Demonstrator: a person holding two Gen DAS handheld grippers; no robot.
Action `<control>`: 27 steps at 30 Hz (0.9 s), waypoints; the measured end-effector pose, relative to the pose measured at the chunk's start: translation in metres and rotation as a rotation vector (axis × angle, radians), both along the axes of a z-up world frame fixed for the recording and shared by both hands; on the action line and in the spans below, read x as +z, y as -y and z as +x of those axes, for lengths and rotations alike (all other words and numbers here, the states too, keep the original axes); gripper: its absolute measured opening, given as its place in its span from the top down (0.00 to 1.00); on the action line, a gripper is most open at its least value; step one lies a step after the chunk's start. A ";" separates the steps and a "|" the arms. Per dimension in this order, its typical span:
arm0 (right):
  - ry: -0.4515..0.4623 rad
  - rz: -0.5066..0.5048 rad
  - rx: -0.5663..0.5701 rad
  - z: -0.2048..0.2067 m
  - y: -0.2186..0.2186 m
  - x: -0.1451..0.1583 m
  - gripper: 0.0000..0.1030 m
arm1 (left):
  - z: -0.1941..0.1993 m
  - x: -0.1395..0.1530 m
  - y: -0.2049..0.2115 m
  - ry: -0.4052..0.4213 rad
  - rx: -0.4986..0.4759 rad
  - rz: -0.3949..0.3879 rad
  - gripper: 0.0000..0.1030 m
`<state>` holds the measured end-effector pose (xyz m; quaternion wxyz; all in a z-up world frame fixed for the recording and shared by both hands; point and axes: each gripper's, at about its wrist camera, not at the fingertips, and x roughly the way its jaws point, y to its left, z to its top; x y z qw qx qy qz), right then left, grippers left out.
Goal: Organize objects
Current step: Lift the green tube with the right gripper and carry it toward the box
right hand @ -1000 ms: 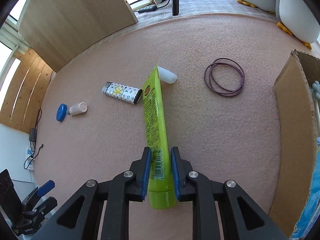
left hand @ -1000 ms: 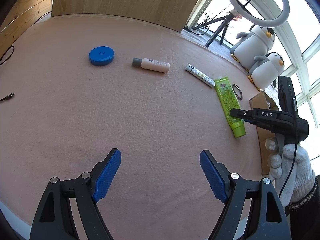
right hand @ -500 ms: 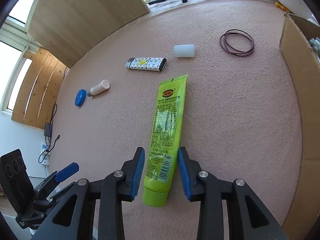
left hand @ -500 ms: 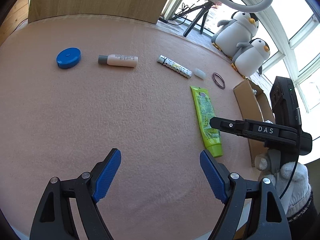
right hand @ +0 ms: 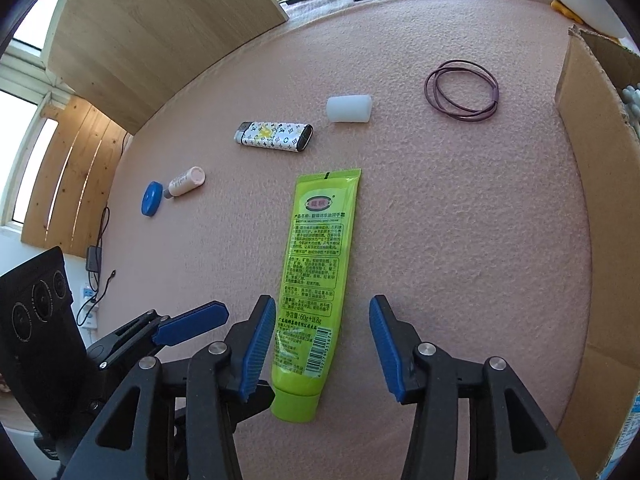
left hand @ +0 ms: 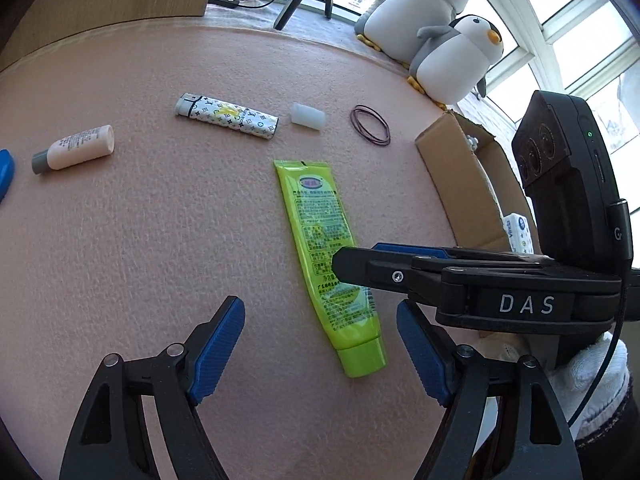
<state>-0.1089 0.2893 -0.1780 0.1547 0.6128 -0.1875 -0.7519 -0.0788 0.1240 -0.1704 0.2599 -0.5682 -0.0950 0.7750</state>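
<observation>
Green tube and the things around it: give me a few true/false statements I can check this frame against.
1. The right gripper is shut on the green tube. False: its jaws stand open on either side of the tube.
2. The green tube lies flat on the pink mat. True.
3. The lighter is inside the cardboard box. False: it lies on the mat beyond the tube.
4. The left gripper is open and holds nothing. True.
5. The purple hair bands lie on the mat. True.

A sunlit home room; pink carpet [left hand: 160,240], plush penguins [left hand: 452,52] by big windows [left hand: 560,40], wood panelling [right hand: 160,32].
</observation>
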 end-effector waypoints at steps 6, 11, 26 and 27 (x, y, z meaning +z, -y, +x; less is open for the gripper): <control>0.004 0.019 0.064 -0.004 0.009 -0.001 0.56 | -0.009 -0.010 -0.011 0.034 -0.026 0.008 0.27; 0.000 0.033 0.096 -0.005 0.013 -0.001 0.56 | -0.010 -0.009 -0.016 0.031 -0.047 0.007 0.32; -0.027 0.037 0.073 0.002 0.008 0.004 0.69 | -0.002 -0.004 -0.025 0.031 -0.066 0.017 0.56; -0.035 0.036 0.068 0.003 0.006 0.006 0.69 | -0.001 -0.002 -0.026 0.028 -0.067 0.018 0.56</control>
